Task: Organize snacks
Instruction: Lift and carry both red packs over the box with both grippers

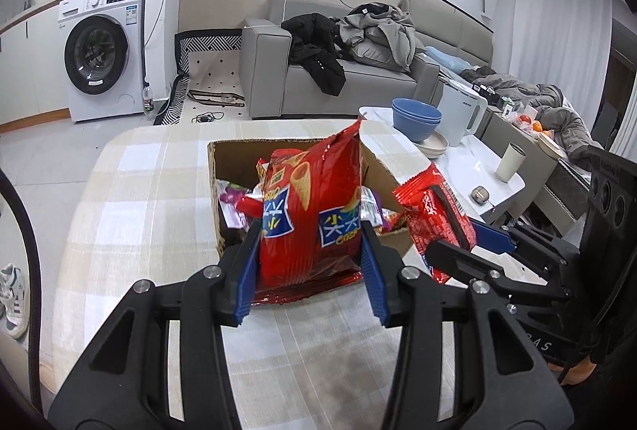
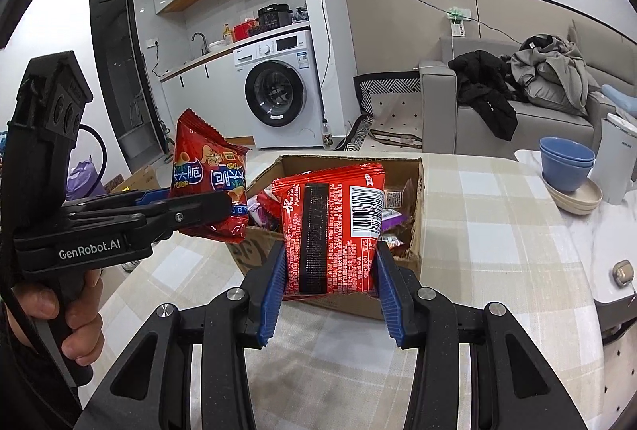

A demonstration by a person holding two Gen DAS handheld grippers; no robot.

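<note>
Your left gripper (image 1: 312, 270) is clamped on the red crisp bag (image 1: 310, 207), which hangs above the near-left part of the cardboard box (image 1: 239, 159). Your right gripper (image 2: 330, 290) grips the red biscuit pack (image 2: 330, 231) just beside it; in the left wrist view the two packs hang near each other but apart. The box is crowded with snack packets (image 2: 392, 217), and its walls stand up around them. The checked counter (image 1: 139, 215) lies bare left of the box and in front of it. To the right, the blue bowls (image 2: 565, 167), white kettle (image 1: 464, 111) and cup (image 1: 511, 161) stand in your way.
</note>
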